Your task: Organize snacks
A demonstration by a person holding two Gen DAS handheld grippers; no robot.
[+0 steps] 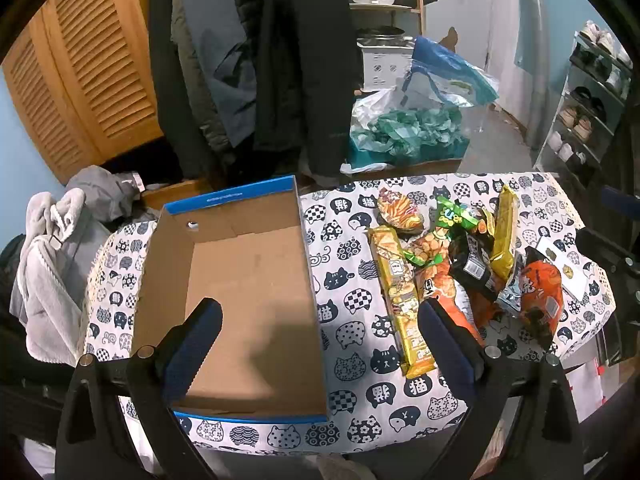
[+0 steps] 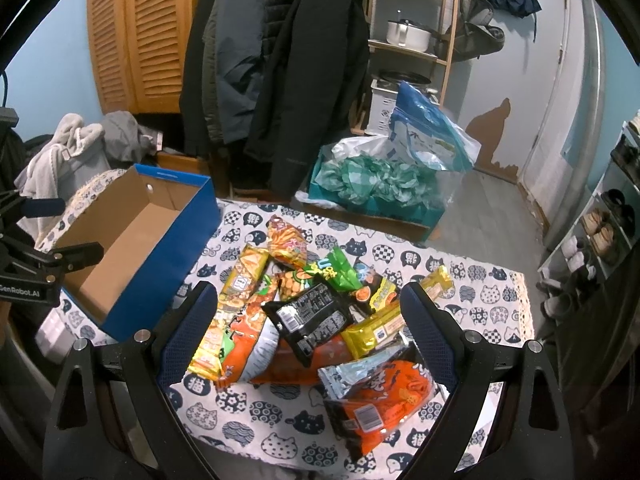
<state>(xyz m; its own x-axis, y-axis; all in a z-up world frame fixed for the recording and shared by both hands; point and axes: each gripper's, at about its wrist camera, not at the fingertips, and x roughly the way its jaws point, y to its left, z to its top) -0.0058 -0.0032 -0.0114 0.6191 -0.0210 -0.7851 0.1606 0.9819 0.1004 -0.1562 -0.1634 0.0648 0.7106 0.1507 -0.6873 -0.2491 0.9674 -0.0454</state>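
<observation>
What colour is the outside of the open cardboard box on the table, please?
The box is blue outside, plain brown cardboard inside; the right wrist view shows it best.

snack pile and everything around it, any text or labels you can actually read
"GenRobot.AI" on the left gripper body, first letter cut off.
"猫" on the tablecloth, repeated on its cats.
Snack packets: print and barcodes too small or blurred.
Blue box rim print: unreadable.

Box (image 1: pixel 248 280) on desk (image 1: pixel 360 364), left side — nothing in it. Snack pile (image 1: pixel 460 264) to its right, packets overlapping. Behind desk — coats (image 1: pixel 280 60) hanging; shoe rack (image 1: pixel 588 100) far right.
</observation>
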